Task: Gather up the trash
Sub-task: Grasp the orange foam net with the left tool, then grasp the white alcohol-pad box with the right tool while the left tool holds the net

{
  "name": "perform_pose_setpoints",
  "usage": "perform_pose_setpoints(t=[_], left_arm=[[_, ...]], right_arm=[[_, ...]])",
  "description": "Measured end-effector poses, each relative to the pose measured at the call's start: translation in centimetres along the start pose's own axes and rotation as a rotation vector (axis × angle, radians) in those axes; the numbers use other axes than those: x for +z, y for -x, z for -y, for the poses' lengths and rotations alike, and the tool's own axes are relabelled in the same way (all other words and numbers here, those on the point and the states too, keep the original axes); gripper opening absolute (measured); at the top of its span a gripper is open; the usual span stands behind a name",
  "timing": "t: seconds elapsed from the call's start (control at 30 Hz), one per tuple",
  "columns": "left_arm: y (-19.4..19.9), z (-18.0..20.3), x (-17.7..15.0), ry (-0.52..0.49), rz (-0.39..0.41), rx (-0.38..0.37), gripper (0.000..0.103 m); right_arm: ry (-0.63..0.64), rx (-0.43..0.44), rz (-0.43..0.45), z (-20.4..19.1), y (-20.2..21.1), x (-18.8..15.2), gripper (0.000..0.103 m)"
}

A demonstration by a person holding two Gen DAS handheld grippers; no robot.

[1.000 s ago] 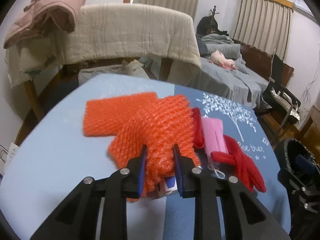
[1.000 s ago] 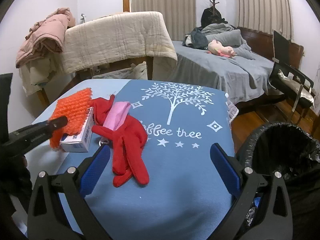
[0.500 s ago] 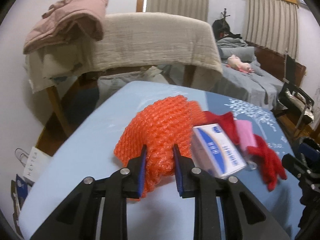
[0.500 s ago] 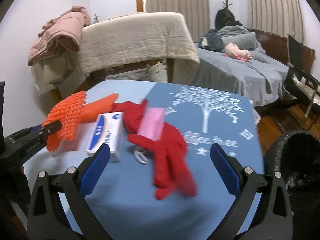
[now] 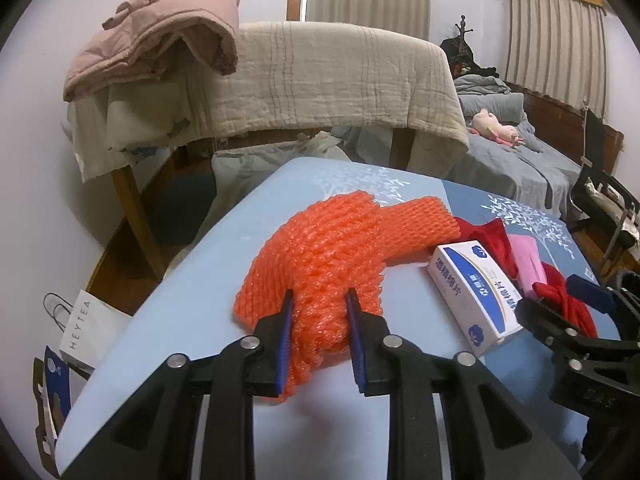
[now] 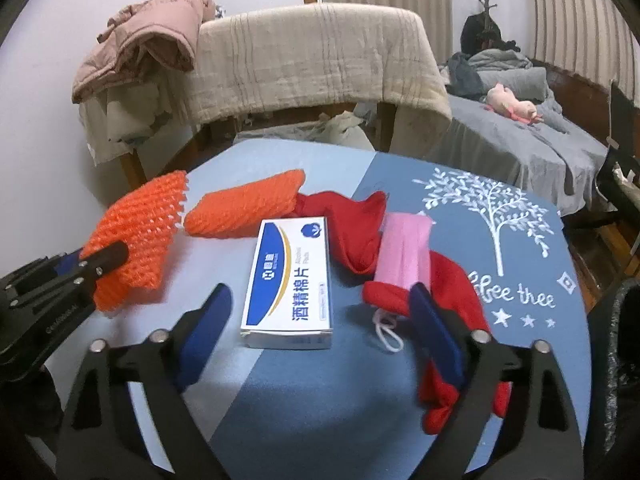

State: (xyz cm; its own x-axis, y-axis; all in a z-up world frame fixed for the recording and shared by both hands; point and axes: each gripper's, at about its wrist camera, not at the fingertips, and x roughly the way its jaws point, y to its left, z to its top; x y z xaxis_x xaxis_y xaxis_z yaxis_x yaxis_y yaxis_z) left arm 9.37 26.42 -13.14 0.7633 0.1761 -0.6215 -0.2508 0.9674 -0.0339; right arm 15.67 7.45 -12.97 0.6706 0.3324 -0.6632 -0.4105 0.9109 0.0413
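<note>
- Right wrist view, far left: left gripper (image 6: 105,258) has its fingers clamped on an orange foam net (image 6: 136,236), bunched between the pads. The net looks lifted at the grip end; can't tell whether the rest is touching the tabletop (image 6: 320,400).
- Just right of it: a second orange foam net (image 6: 244,208) lies flat on the tabletop, not held by anything.
- Centre: a white and blue box (image 6: 290,280) sits flat on the tabletop, straight ahead of the right gripper (image 6: 320,340). That gripper's fingers are wide apart and closing, and the near end of the box sits in the gap with no pad contact yet.
- Right of the box: a red glove (image 6: 352,236) with a pink face mask (image 6: 404,252) lying on top of it, ear loop trailing toward the camera. More red glove runs under and beyond the right finger.
- Far right edge: a black-lined trash bin (image 6: 616,360) beside the tabletop. What's inside it isn't visible.
- Left wrist view agrees: fingers (image 5: 285,336) squeezed on the net, box and red glove off to the right.
- Progress, my read: early. One net is in hand and not yet binned; the second net, box, mask and glove are all on the tabletop.
- Likely next: the right gripper grips the box, then both loads go to the bin.
</note>
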Motion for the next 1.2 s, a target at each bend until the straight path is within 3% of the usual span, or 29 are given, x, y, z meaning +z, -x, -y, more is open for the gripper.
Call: perform_pose_setpoints(t=[0.53,0.67,1.2], left_arm=[[0.2,-1.0,-0.2,0.011,0.002,-0.023,0.024],[0.2,-1.0,-0.2,0.009,0.002,-0.023,0.024],[2.0,0.8,0.2,-0.006,0.036,-0.036,0.024]], right_arm=[[0.003,0.005,-0.121,-1.5,-3.8,-0.1,0.074],[0.019,0.02,-0.172,-1.9,-5.1,0.0,0.054],[-0.011,0.056,-0.068,-0.2,0.4,1.1,0.053]])
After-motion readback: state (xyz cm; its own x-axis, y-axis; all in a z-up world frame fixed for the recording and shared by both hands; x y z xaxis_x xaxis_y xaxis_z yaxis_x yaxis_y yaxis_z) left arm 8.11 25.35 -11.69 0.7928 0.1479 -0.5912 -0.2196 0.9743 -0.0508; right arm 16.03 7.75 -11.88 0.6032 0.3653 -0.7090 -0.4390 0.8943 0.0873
